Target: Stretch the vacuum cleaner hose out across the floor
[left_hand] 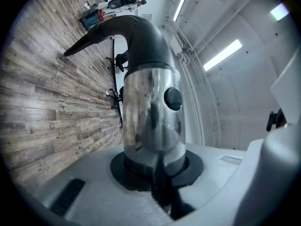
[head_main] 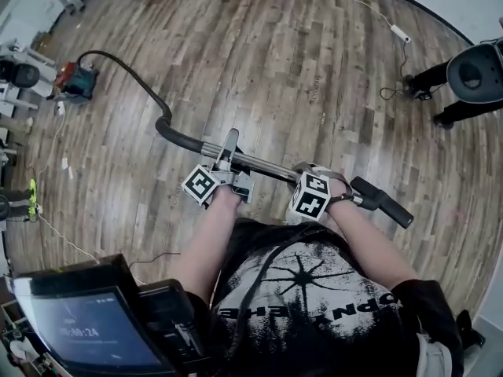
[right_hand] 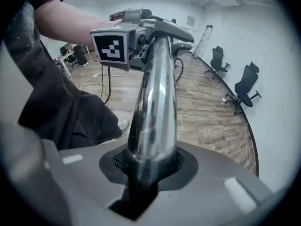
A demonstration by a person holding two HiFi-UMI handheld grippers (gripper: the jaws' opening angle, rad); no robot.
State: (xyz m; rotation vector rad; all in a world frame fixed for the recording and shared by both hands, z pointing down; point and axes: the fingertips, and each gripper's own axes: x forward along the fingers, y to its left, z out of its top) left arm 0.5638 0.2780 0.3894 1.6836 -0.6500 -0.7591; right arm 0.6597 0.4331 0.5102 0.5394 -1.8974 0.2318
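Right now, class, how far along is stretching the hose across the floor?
Done: left gripper and right gripper both have jaws shut on the wand.
In hand: hose runs to the vacuum.
Left: the hose curves, so it probably needs pulling straighter.

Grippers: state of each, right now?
Left gripper: closed on the vacuum's metal wand.
Right gripper: closed on the same metal wand, farther along it.

Black vacuum cleaner hose (head_main: 137, 77) in a long curve from distant canister (head_main: 78, 82) to level chrome wand (head_main: 259, 166).
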